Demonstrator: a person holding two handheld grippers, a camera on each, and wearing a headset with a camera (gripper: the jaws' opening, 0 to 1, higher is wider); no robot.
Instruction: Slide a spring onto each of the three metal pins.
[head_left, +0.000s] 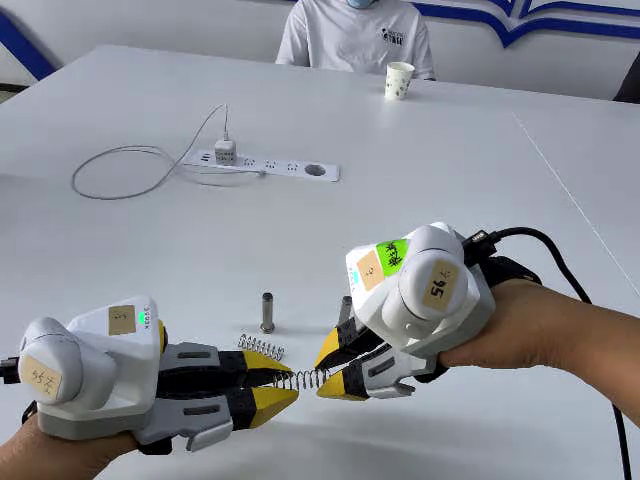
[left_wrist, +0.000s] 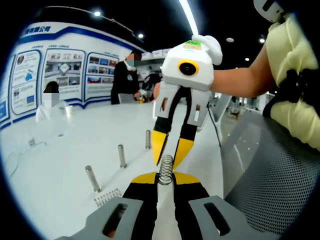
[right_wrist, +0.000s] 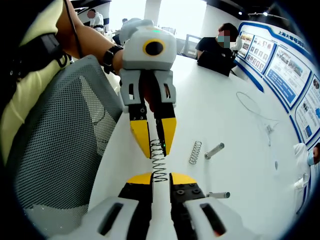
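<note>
steel spring (head_left: 308, 379) between left claw (head_left: 289, 382), right claw (head_left: 326, 375)

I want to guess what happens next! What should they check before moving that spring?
1. Spring held at both ends, by the left gripper and the right gripper: ok.
2. Held spring straight, not kinked: ok.
3. Three pins upright and bare: ok.
4. Held spring lined up over a pin: not ok, it lies sideways above the table, off to the side of the pins.
5. Spare spring lying ready beside the pins: ok.
6. Where the third spring is: cannot tell.
</note>
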